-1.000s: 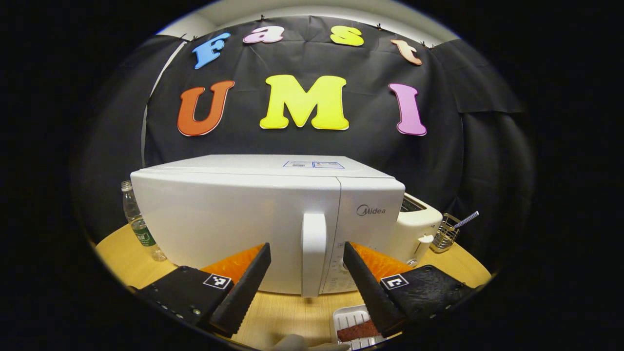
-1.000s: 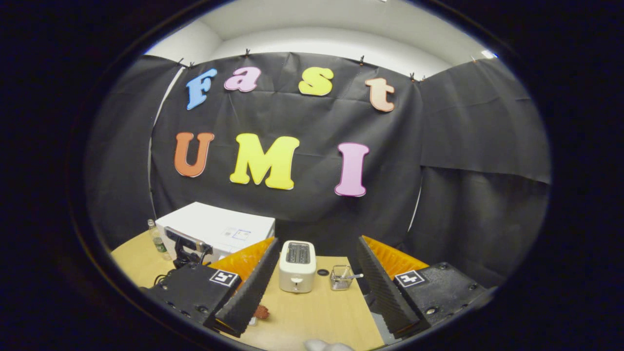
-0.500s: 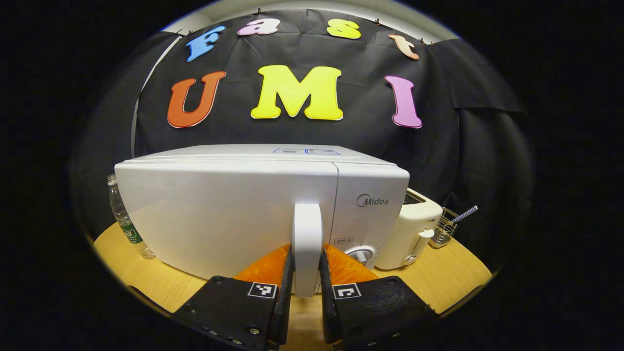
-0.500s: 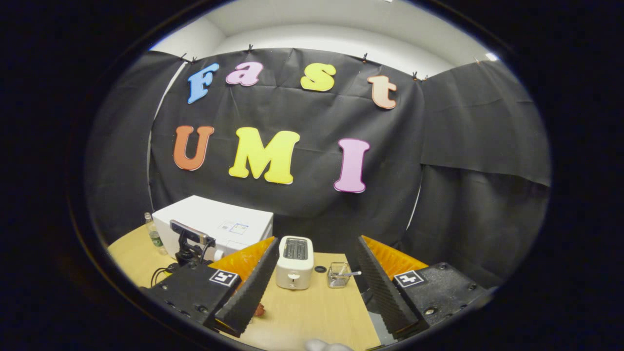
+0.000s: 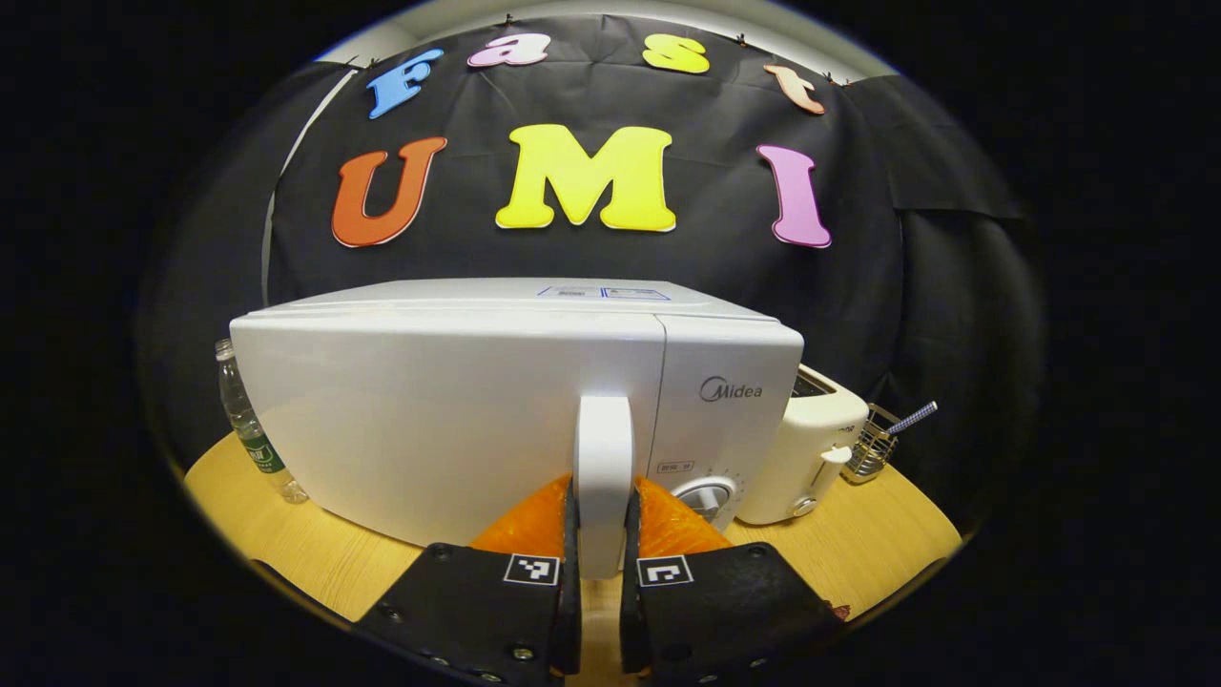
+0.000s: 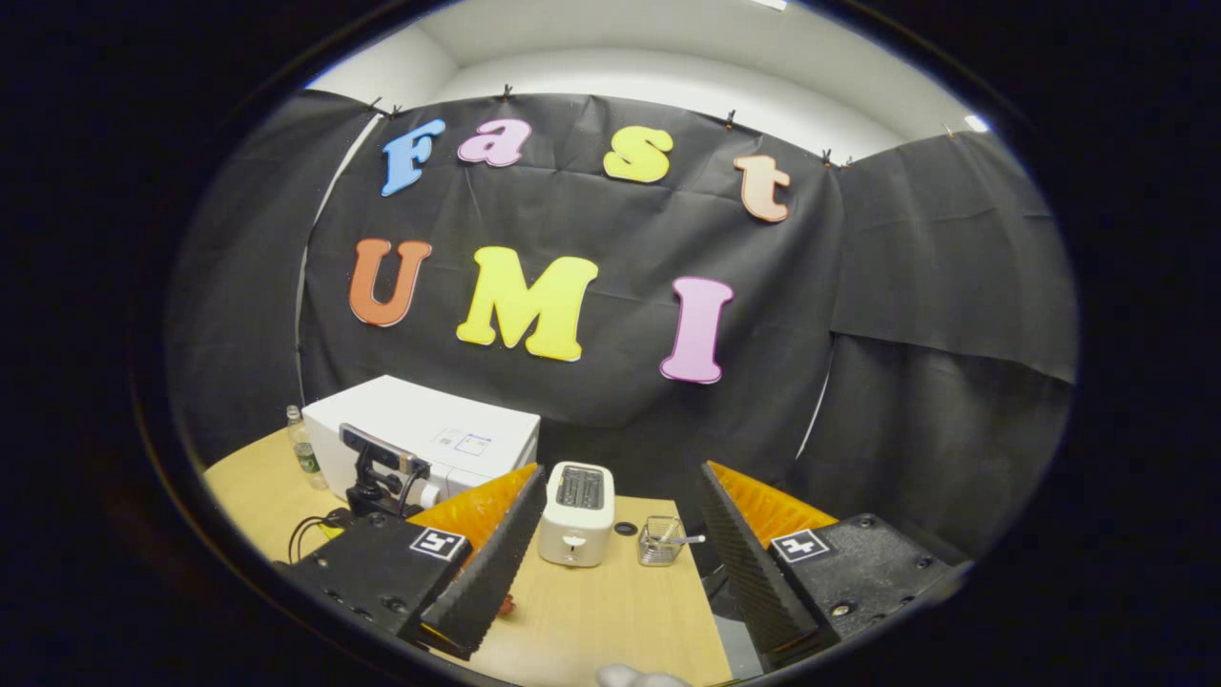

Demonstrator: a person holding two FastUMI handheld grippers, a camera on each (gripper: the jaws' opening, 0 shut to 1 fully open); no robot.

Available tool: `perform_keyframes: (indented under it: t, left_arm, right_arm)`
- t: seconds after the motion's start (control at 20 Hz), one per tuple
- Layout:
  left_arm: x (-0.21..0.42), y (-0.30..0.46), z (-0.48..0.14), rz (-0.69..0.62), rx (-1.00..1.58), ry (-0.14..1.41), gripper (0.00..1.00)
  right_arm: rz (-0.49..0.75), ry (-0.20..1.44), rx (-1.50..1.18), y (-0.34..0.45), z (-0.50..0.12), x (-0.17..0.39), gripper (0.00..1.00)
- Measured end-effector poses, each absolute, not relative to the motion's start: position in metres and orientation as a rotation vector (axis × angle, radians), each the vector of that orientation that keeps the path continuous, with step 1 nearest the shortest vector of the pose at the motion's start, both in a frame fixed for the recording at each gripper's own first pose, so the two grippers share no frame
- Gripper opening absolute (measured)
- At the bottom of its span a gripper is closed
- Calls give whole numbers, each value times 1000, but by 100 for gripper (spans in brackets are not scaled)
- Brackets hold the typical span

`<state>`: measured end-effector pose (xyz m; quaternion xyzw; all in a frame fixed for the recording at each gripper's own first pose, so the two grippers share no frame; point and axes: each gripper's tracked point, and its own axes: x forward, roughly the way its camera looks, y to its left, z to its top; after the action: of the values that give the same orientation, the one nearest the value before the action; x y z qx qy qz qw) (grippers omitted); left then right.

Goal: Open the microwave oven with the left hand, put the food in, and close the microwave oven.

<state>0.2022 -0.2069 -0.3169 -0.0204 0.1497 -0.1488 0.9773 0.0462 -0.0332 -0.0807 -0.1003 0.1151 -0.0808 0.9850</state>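
A white microwave (image 5: 429, 410) stands on the wooden table, its door flush with the body. My left gripper (image 5: 603, 496) is shut on the vertical white door handle (image 5: 604, 429), one finger on each side. In the right gripper view the microwave (image 6: 458, 434) sits at the far left with the left gripper (image 6: 377, 472) against its front. My right gripper (image 6: 622, 487) hangs open above the table with nothing between its fingers. A small reddish piece of food (image 6: 503, 604) peeks out beside its left finger; the remainder is hidden.
A cream toaster (image 5: 811, 448) stands just right of the microwave, with a wire basket (image 5: 873, 453) holding a straw beyond it. A plastic water bottle (image 5: 250, 429) stands at the microwave's left. The table (image 6: 610, 611) ends near the cloth wall.
My left gripper moved in and closed its fingers on the door handle; a second ago it stood open around it. The right gripper has barely shifted.
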Motion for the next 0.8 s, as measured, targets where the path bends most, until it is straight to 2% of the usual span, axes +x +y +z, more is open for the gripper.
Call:
perform_keyframes:
  t: [0.05, 0.1, 0.3, 0.35, 0.45, 0.6, 0.65, 0.8]
  left_arm:
    - [203, -206, -320, -314, -40, 309, 15]
    - [199, -206, -320, -319, -36, 311, 11]
    - [152, -184, -319, -350, 34, 265, 11]
    - [140, -176, -322, -360, 34, 278, 11]
    - [117, -160, -322, -373, 33, 298, 11]
    - [86, -129, -321, -360, 56, 314, 11]
    - [77, -118, -322, -352, 50, 325, 11]
    - [54, -87, -323, -325, 63, 348, 11]
  right_arm:
    - [-161, 233, -198, -33, -81, 46, 100]
    - [-155, 234, -193, -31, -81, 46, 96]
    - [-119, 224, -182, -18, -81, 47, 96]
    - [-107, 225, -179, -13, -82, 48, 100]
    - [-75, 223, -161, 0, -85, 47, 100]
    - [-15, 227, -153, 27, -89, 48, 100]
    - [3, 226, -155, 36, -90, 47, 96]
    - [54, 206, -160, 60, -85, 48, 100]
